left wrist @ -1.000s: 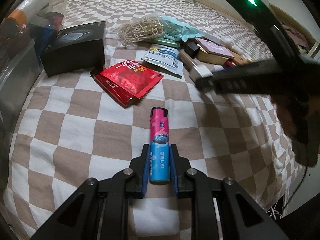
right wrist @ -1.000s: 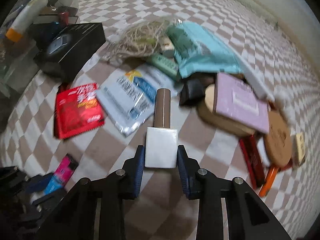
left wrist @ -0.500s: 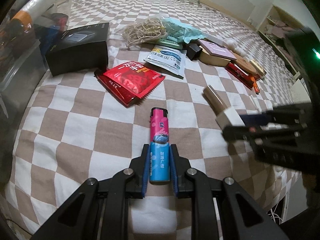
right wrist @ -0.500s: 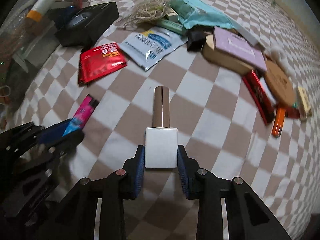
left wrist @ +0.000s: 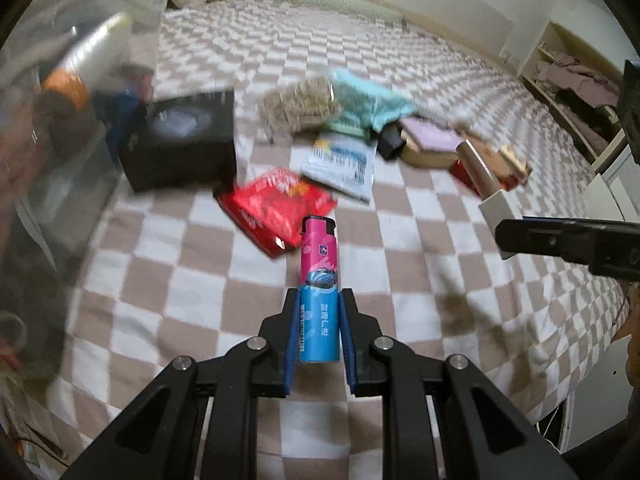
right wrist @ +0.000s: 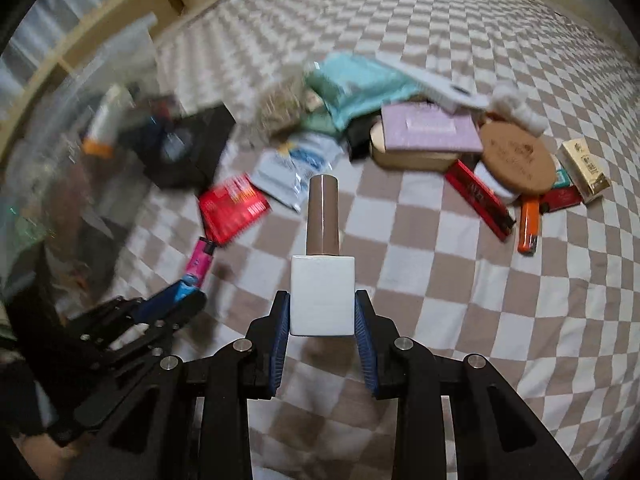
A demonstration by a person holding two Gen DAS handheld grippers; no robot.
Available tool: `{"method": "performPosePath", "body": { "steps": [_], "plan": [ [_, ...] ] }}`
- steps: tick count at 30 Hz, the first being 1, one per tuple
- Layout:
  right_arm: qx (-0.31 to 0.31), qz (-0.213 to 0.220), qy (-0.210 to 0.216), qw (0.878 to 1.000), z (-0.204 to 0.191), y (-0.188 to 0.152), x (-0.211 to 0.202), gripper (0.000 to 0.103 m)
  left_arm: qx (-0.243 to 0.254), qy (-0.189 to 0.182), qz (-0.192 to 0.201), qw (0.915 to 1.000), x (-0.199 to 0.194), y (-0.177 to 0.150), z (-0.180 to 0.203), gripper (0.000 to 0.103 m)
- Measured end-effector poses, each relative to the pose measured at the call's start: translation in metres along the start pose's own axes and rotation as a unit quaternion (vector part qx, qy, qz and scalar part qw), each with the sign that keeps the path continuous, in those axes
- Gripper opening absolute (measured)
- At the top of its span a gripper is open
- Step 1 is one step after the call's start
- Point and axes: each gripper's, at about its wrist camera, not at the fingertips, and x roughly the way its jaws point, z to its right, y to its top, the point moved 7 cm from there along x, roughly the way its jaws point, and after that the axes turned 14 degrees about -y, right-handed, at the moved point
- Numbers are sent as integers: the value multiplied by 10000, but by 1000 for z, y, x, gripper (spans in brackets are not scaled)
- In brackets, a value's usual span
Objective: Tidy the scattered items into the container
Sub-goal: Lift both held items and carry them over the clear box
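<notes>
My left gripper is shut on a pink and blue lighter, held above the checked bedspread. My right gripper is shut on a white square bottle with a brown cap; in the left wrist view that bottle and the right gripper's fingers show at the right. In the right wrist view the left gripper with the lighter is at the lower left. A clear plastic container with items inside stands at the left, also seen as the container in the right wrist view.
On the bed lie a black box, a red sachet, a white-blue pouch, a bundle of rubber bands, a teal packet, a lilac box, a round cork lid and an orange lighter.
Both grippers have risen with their items. The right gripper swung back from the pile toward the bed's near right side and rolled. The scene looks farther below.
</notes>
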Motion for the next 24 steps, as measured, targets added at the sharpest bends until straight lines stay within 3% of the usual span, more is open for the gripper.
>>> {"method": "performPosePath", "body": {
  "steps": [16,24],
  "plan": [
    [522,982,1115,9875,-33,48,-89,32,527,77,900,9945,-88,82,21,19],
    [621,1278,1490,9786,-38,67,-112,32,552,312,1283,9897,-140,128,0,19]
  ]
}}
